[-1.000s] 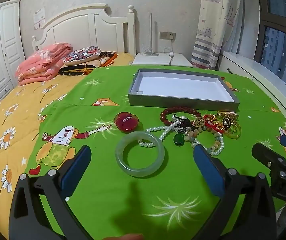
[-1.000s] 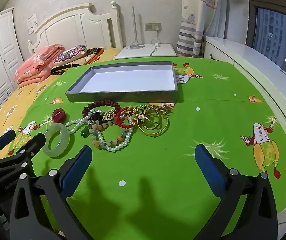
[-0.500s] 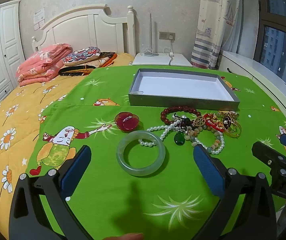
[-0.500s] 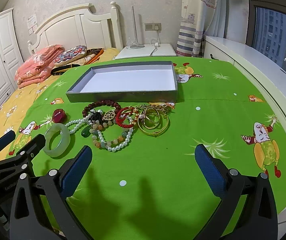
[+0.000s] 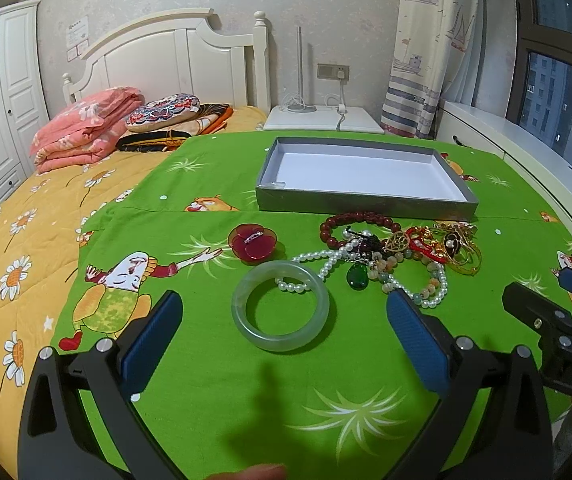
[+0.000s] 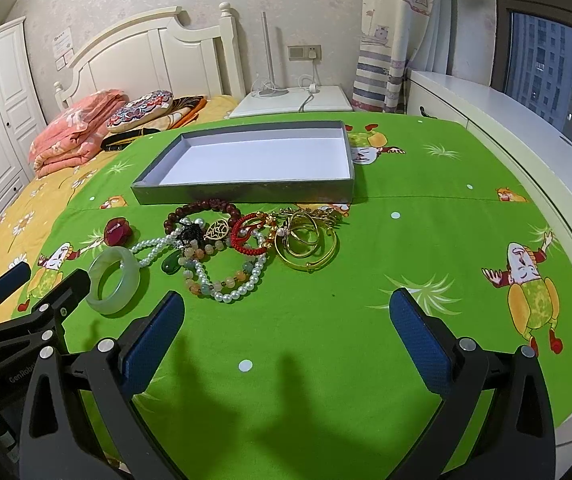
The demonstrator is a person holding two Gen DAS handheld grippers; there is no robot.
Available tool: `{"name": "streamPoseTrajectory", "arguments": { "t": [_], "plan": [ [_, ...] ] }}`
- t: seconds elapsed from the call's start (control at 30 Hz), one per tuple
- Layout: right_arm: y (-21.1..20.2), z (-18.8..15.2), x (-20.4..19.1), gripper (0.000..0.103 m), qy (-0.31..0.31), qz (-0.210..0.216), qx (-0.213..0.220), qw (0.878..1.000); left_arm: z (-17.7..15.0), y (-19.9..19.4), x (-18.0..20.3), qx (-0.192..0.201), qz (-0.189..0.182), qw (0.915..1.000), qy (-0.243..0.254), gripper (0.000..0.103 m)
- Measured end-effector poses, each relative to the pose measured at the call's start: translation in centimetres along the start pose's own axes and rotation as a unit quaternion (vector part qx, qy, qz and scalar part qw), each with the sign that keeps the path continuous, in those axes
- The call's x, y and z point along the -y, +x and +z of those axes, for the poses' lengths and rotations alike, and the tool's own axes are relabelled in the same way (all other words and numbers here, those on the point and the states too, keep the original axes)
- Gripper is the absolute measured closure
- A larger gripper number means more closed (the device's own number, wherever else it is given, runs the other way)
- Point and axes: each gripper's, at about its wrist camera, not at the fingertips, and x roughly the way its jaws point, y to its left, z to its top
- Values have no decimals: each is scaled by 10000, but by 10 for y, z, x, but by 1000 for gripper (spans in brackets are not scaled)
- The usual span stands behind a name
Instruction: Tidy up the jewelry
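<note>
Both grippers are held above a green cloth [image 5: 213, 408] on the bed. The left gripper [image 5: 283, 320] is seen with its jaws spread wide, nothing between them; a pale green bangle [image 5: 280, 306] lies flat on the cloth just ahead, in line with the gap. The right gripper [image 6: 286, 322] is likewise wide apart and holds nothing. A tangled pile of jewelry [image 6: 245, 248] is spread beside the bangle: pearl strand [image 5: 318, 268], dark red bead bracelet [image 5: 350, 222], gold bangles [image 6: 308, 246]. A grey tray [image 5: 366, 200] sits just behind the pile.
</note>
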Motion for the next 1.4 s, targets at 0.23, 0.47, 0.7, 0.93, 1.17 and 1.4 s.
{"name": "streamPoseTrajectory", "arguments": {
  "t": [0.23,0.47,0.7,0.93,1.17,1.4],
  "plan": [
    [0,0,0,7,4,7,-4,10000,0,0,0,1,-4,10000,8,4],
    [0,0,0,7,10,10,-12,10000,-1,-1,4,-10,-3,10000,14,4],
    [0,0,0,7,2,6,-14,10000,-1,0,5,-17,-10,10000,16,4],
    [0,1,1,7,13,11,-19,10000,-1,0,5,-18,-4,10000,19,4],
    [0,0,1,7,15,14,-23,10000,-2,0,6,-33,-20,10000,15,4],
    [0,0,1,7,15,10,-23,10000,-3,0,6,-36,-22,10000,12,4]
  ]
}}
